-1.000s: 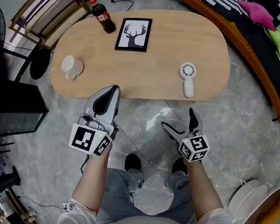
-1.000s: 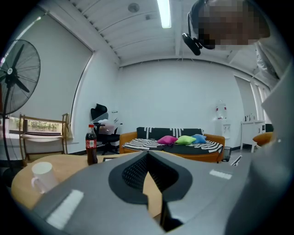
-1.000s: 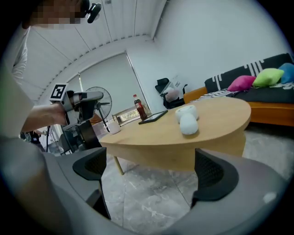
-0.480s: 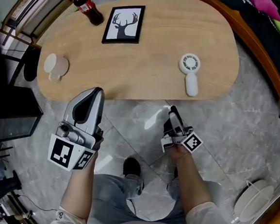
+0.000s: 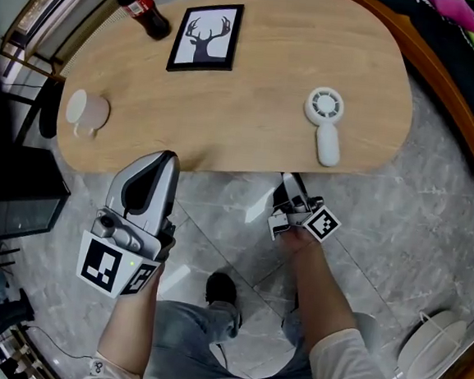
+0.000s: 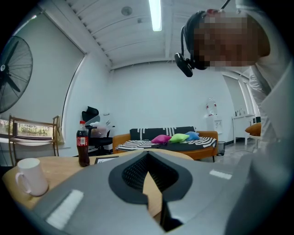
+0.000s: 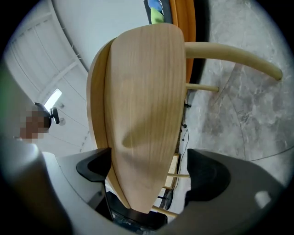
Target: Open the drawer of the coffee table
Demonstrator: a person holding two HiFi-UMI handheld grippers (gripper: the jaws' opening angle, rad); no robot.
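Note:
The oval wooden coffee table (image 5: pixel 253 103) fills the upper head view; no drawer front shows from above. My right gripper (image 5: pixel 290 189) lies rolled on its side at the table's near edge, partly under it. In the right gripper view the table's underside slab (image 7: pixel 142 105) runs between the jaws of the right gripper (image 7: pixel 149 170). Those jaws are closing, and the pads stand clear of the wood. My left gripper (image 5: pixel 167 160) hovers at the near edge further left, fingers together. In the left gripper view the left gripper (image 6: pixel 148 156) looks level across the tabletop (image 6: pixel 55 167).
On the table stand a cola bottle (image 5: pixel 141 9), a framed deer picture (image 5: pixel 205 37), a white mug (image 5: pixel 87 111) and a white hand fan (image 5: pixel 325 122). A sofa (image 5: pixel 472 48) runs along the far right. A black box (image 5: pixel 13 198) sits left. My shoes are on the grey floor (image 5: pixel 217 224).
The right gripper has rolled onto its side and dropped to the table's near edge, its jaws a little narrower. The left gripper has sunk slightly.

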